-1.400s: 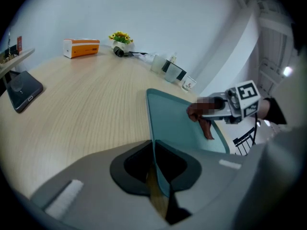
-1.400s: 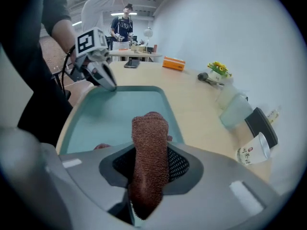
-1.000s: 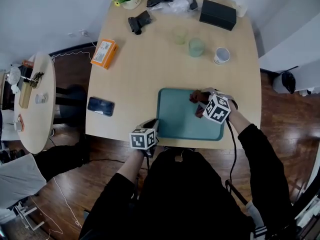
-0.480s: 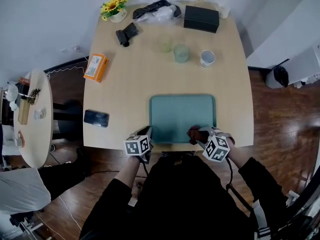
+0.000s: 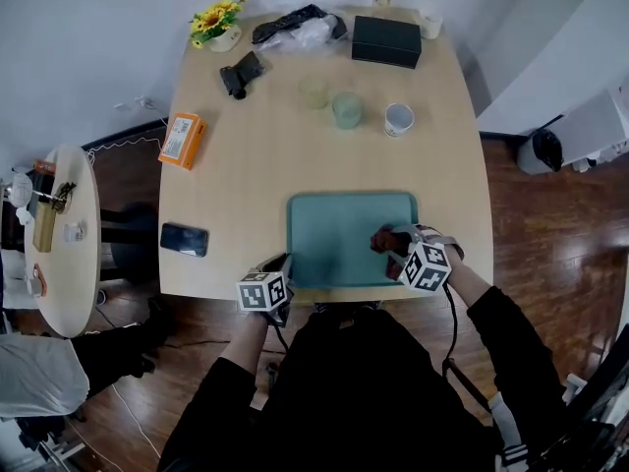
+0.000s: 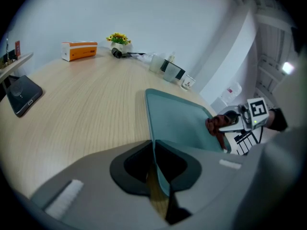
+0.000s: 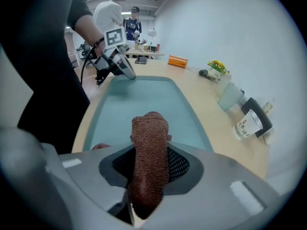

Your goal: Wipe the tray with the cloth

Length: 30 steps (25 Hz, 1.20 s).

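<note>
A teal tray (image 5: 339, 226) lies at the near edge of the wooden table (image 5: 256, 165). My left gripper (image 5: 282, 265) is shut on the tray's near left corner; in the left gripper view the tray's rim (image 6: 154, 128) runs in between the jaws of the left gripper (image 6: 156, 169). My right gripper (image 5: 393, 247) is shut on a brown knitted cloth (image 5: 385, 241), which rests on the right part of the tray. In the right gripper view the cloth (image 7: 149, 143) sticks out from the right gripper (image 7: 149, 176) over the tray (image 7: 144, 102).
A black phone (image 5: 184, 239) lies left of the tray. Further back are an orange box (image 5: 177, 138), two glasses (image 5: 345, 109), a white cup (image 5: 398, 119), a black box (image 5: 386, 40) and flowers (image 5: 216, 20). A round side table (image 5: 49, 234) stands at the left.
The right gripper dragged the cloth from the tray's far right corner to its near edge, then a little way back up. The left gripper kept its hold on the corner.
</note>
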### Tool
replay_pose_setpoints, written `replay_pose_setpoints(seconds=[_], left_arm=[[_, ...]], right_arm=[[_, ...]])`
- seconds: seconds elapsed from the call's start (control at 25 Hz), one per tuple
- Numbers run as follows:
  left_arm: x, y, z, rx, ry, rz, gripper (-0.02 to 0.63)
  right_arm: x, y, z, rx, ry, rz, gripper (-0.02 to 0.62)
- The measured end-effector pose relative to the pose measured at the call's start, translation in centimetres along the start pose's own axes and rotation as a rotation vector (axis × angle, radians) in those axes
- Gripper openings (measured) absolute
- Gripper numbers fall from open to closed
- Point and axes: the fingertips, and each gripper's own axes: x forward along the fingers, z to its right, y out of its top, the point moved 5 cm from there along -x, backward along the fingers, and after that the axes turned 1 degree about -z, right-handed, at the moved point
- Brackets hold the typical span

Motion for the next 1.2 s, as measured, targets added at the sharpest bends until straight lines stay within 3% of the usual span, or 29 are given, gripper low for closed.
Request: replay_pose_setpoints(seconds=[0.24,0.36,0.52,0.84,1.04,1.2], left_arm=[[0.1,0.1,0.1,0.0,0.006,0.003,0.005],[0.2,0.1,0.1,-0.002,0.015,0.006,0.005],[0.2,-0.1,0.0,0.0,0.019,0.009,0.005],[0.1,0.0,-0.1,0.005,0.029,0.009,0.005],[0.2,-0.2,-0.2,0.013,0.042,0.011,0.005],[0.3,-0.1,-0.1,0.02,0.045,0.008,0.005]], right_arm=[[0.9,-0.9,10.0,-0.023,-0.087,-0.095,0.121],[0.8,-0.7,11.4,-0.021,-0.072,-0.098,0.123],[0.4,-1.0,9.1,0.01,-0.073,-0.071,0.123],[-2.0,-3.2,-0.1,0.148,-0.036,0.0,0.123],[-2.3,-3.7,-4.9,0.164,-0.004,0.0,0.123],[-2.4,-3.7,-5.2,0.202,-0.047,0.007,0.123]])
